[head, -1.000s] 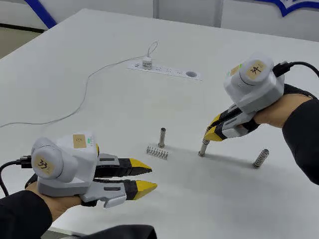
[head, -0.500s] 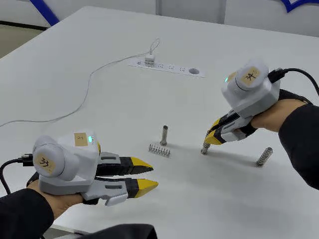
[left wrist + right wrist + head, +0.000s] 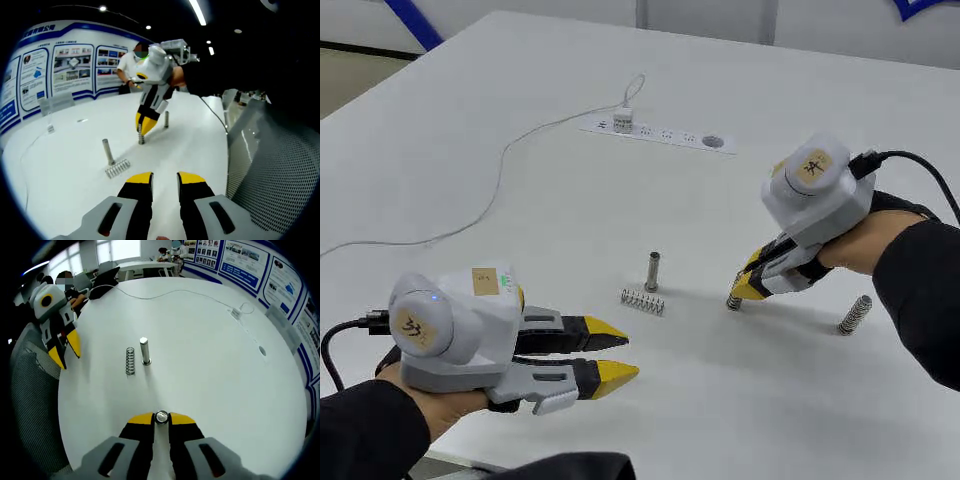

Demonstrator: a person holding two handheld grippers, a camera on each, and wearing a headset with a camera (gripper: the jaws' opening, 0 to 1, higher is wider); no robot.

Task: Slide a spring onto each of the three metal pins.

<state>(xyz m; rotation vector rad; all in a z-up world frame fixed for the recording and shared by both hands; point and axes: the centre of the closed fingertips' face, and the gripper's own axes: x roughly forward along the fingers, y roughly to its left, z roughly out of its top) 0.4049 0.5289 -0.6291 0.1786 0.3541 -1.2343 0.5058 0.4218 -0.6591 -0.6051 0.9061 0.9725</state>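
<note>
Head view: right tool is gripping the middle pin, its jaws clamping the pin's top (coils of a seated spring are showing just beneath the tips). Left tool is hovering low over the counter, jaws slightly apart, holding nothing. A loose spring is lying just beside a bare pin; a spring-covered pin is standing near the right sleeve.

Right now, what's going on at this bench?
A person holds a tool in each hand. The right tool is closed around the middle pin, low on it. The far-right pin already wears a fitted spring. The third pin is bare, a loose spring lying beside it. The left tool hovers open, empty.
</note>
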